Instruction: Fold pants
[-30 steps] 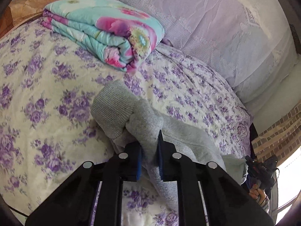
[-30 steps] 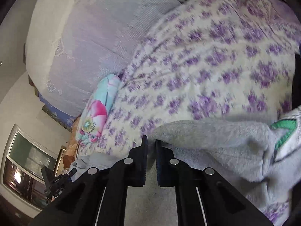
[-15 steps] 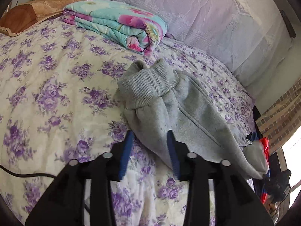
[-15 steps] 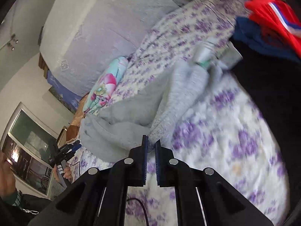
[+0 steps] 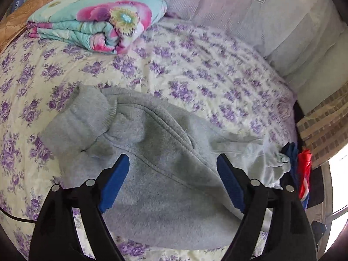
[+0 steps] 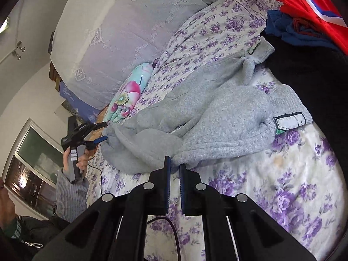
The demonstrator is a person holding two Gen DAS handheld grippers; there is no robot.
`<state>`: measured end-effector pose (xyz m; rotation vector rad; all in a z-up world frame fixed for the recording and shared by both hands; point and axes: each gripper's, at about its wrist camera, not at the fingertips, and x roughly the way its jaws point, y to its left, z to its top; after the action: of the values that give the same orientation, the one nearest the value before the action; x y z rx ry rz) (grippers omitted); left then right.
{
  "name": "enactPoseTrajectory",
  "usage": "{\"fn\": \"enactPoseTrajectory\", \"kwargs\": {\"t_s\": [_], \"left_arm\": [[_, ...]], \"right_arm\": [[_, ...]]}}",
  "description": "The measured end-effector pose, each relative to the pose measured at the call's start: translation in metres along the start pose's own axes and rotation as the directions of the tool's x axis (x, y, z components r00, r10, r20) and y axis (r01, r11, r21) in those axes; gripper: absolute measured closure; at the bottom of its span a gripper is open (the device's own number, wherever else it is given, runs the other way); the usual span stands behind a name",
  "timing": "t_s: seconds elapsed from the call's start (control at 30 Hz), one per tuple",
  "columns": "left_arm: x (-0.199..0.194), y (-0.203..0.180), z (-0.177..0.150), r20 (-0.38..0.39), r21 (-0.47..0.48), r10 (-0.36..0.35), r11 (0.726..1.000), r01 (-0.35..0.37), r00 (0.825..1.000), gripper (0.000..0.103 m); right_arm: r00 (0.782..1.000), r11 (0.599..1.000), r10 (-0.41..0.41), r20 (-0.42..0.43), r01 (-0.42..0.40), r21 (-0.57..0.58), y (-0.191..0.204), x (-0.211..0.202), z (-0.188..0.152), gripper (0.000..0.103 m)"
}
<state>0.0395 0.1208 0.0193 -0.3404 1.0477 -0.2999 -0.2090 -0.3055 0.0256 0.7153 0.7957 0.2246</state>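
The grey fleece pants (image 5: 156,156) lie rumpled on the floral bedsheet (image 5: 195,69), with a ribbed cuff at the left. My left gripper (image 5: 173,165) is open, its blue pads spread wide over the pants and holding nothing. In the right wrist view the pants (image 6: 217,113) stretch from the near edge toward the far cuffs. My right gripper (image 6: 174,163) is shut on a pinch of the pants' near edge. The left gripper (image 6: 102,133) also shows there, at the pants' far left end.
A folded floral quilt (image 5: 97,24) lies at the head of the bed by a brown pillow (image 5: 19,17). Red, blue and black clothes (image 6: 304,21) are piled at the bed's right edge. A lilac lace-covered headboard (image 5: 239,6) runs behind. A black cable (image 6: 171,228) trails below.
My left gripper opened wide and let go of the pants, which now lie spread on the bed. My right gripper stayed shut on the pants' edge.
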Motion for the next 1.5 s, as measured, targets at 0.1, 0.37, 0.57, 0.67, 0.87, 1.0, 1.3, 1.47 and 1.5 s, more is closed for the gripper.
{"fn": "enactPoseTrajectory", "kwargs": {"t_s": [0.1, 0.37, 0.57, 0.67, 0.87, 1.0, 1.3, 1.47, 1.5], "left_arm": [[0.026, 0.001, 0.014, -0.085, -0.012, 0.088, 0.996, -0.090, 0.992, 0.026], [0.008, 0.015, -0.019, -0.061, 0.049, -0.013, 0.999, 0.016, 0.998, 0.092], [-0.070, 0.083, -0.109, 0.073, -0.083, -0.233, 0.967, 0.239, 0.970, 0.093], [-0.097, 0.124, -0.155, 0.125, -0.178, -0.220, 0.954, 0.240, 0.967, 0.093], [-0.102, 0.155, -0.190, 0.147, -0.284, -0.176, 0.935, 0.212, 0.973, 0.093], [-0.093, 0.139, -0.179, 0.200, -0.260, -0.140, 0.947, 0.190, 0.970, 0.019], [-0.048, 0.132, -0.139, 0.174, -0.247, -0.124, 0.955, 0.165, 0.977, 0.026], [-0.058, 0.143, -0.127, 0.222, -0.260, -0.186, 0.935, 0.242, 0.957, 0.081], [-0.063, 0.143, -0.125, 0.236, -0.259, -0.204, 0.929, 0.264, 0.950, 0.086]], "right_arm": [[1.000, 1.000, -0.001, -0.011, 0.001, -0.021, 0.003, -0.004, -0.004, 0.096], [1.000, 0.998, -0.005, 0.007, 0.006, -0.057, 0.004, -0.029, -0.012, 0.095], [0.991, 0.993, 0.111, -0.077, -0.108, 0.048, -0.007, -0.009, -0.008, 0.027], [0.984, 0.990, 0.130, -0.117, -0.124, 0.061, -0.007, 0.003, -0.011, 0.027], [0.978, 0.991, 0.117, -0.173, -0.104, 0.084, -0.011, 0.009, -0.025, 0.027], [0.979, 0.987, 0.091, -0.183, -0.064, 0.149, -0.026, 0.007, -0.037, 0.026], [0.984, 0.931, 0.177, -0.029, -0.157, 0.331, -0.062, 0.031, -0.018, 0.032], [0.990, 0.944, 0.140, -0.007, -0.132, 0.302, -0.064, 0.046, -0.003, 0.084], [0.990, 0.946, 0.142, 0.006, -0.138, 0.294, -0.063, 0.045, 0.003, 0.087]]}}
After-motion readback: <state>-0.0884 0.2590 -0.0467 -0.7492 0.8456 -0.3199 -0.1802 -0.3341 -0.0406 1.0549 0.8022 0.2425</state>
